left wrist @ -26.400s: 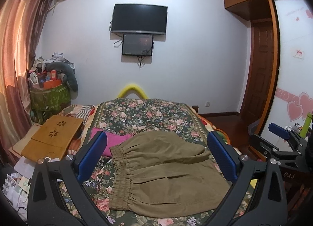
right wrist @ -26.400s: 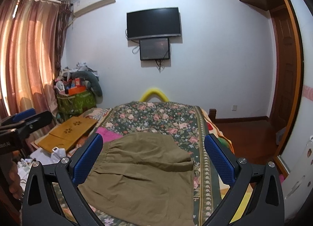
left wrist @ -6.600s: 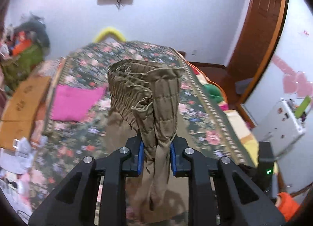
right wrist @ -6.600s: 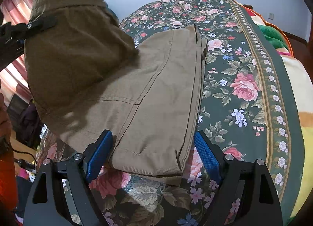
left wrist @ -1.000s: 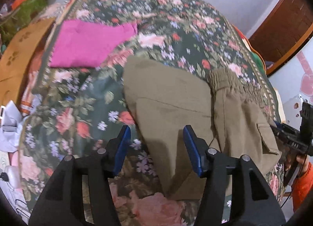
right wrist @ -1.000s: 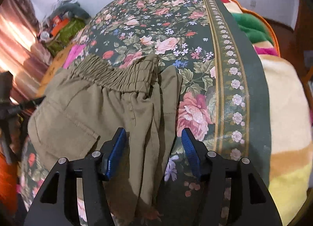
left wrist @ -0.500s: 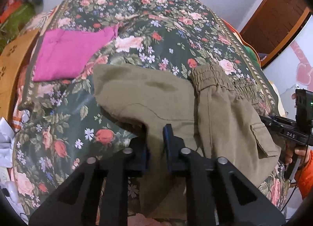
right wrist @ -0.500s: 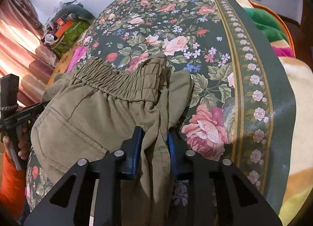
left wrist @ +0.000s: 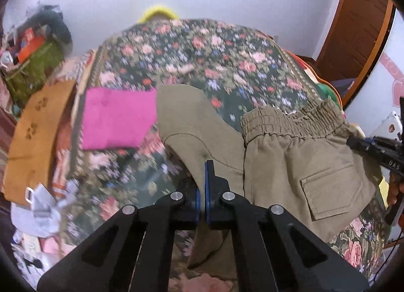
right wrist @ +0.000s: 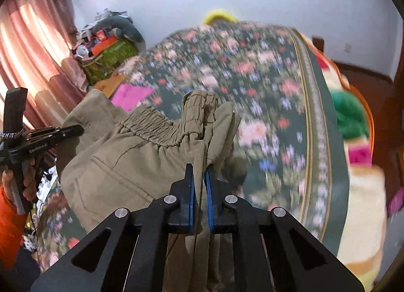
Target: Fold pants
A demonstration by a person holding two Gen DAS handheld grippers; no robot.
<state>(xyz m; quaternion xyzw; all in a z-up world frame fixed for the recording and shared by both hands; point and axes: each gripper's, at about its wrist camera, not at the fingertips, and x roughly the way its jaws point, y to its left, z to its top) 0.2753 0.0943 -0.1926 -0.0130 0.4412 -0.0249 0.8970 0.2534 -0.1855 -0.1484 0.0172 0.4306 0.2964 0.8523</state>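
Note:
The olive-khaki pants are folded over and held up above the floral bedspread. The elastic waistband and a back pocket face the left wrist camera. My left gripper is shut on the left edge of the folded pants. My right gripper is shut on the right edge, near the bunched waistband. The pants stretch between both grippers. The right gripper also shows in the left wrist view, and the left gripper in the right wrist view.
A pink folded cloth lies on the bed's left side. A wooden lap tray and clutter sit beside the bed on the left. A green basket stands by the curtain. A yellow headboard arc meets the white wall.
Both grippers were open one second ago, then shut on the pants' edges. They have now lifted the folded pants off the bed; the background blurs with the motion.

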